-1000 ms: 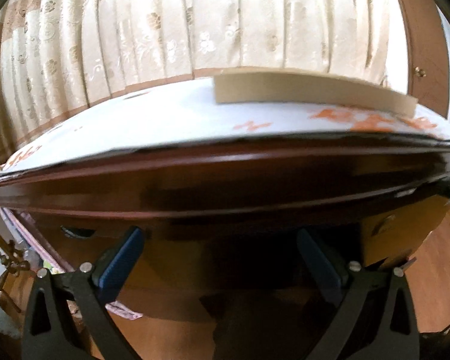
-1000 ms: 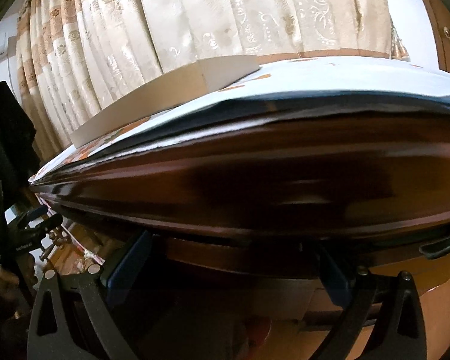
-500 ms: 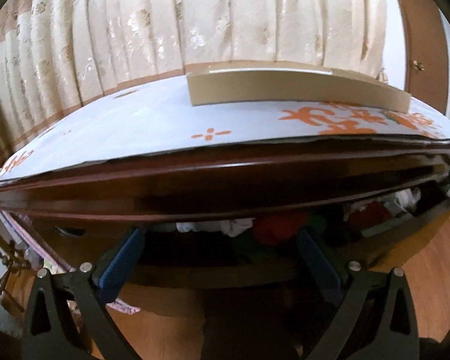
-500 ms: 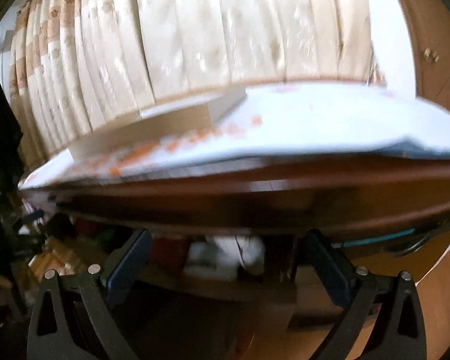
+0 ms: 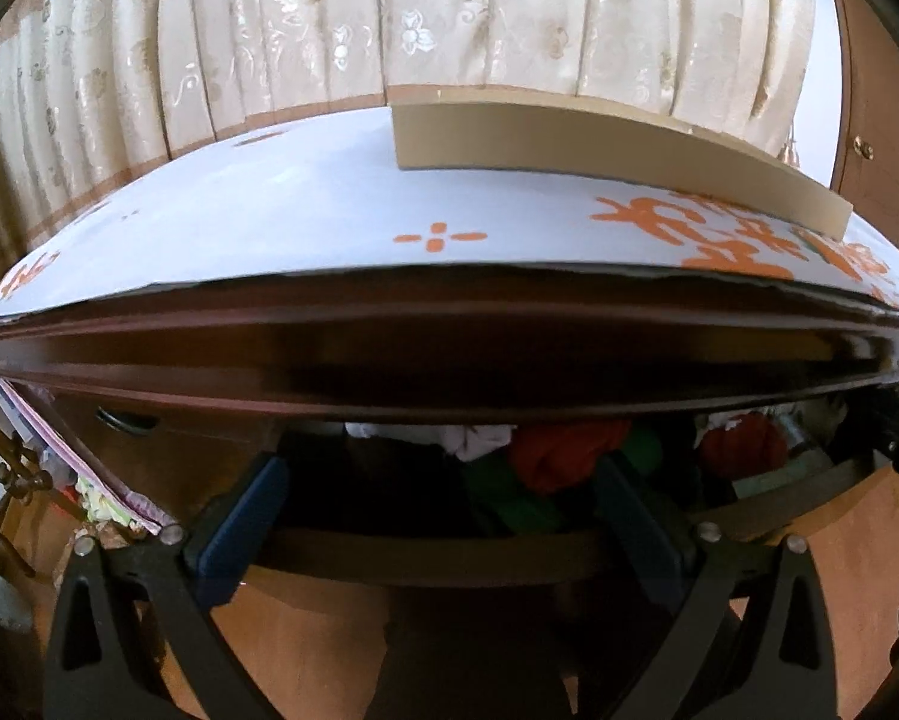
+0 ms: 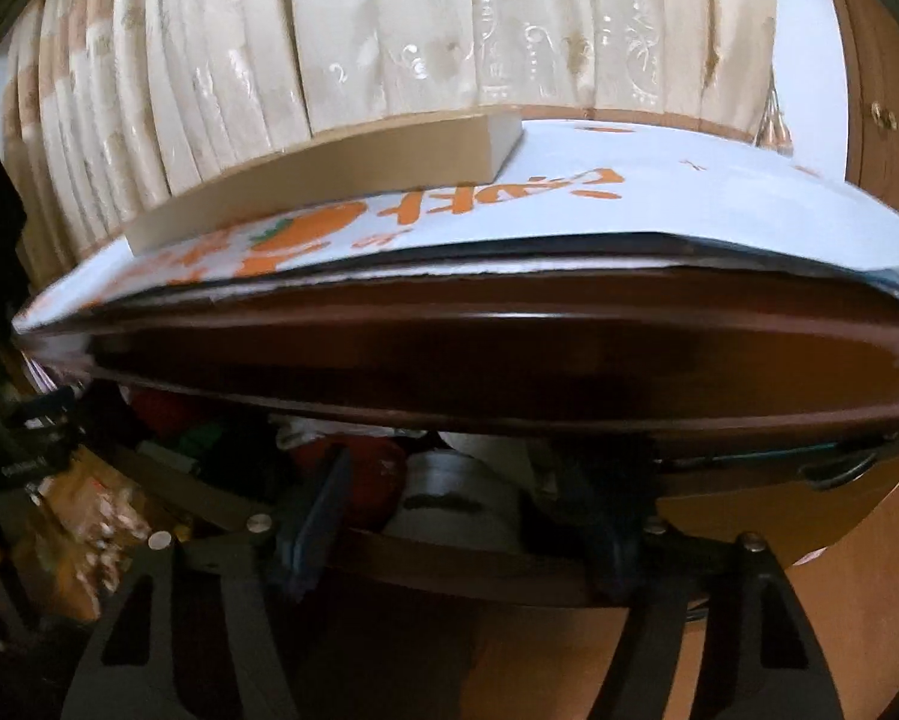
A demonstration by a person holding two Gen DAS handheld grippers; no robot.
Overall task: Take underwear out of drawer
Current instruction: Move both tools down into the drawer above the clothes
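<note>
Both grippers gape empty, right (image 6: 461, 510) narrowing; only it shows white underwear (image 6: 455, 504).

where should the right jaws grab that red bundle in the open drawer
Take the red bundle by its bunched top fold, coming from the front over the drawer's front edge and angling down. The dresser top overhangs it, so a straight-down approach is probably blocked. The right gripper, jaws closing with nothing between them, already points that way.

Both wrist views look close, slightly downward, at the open drawer (image 5: 425, 558) from either side.
</note>
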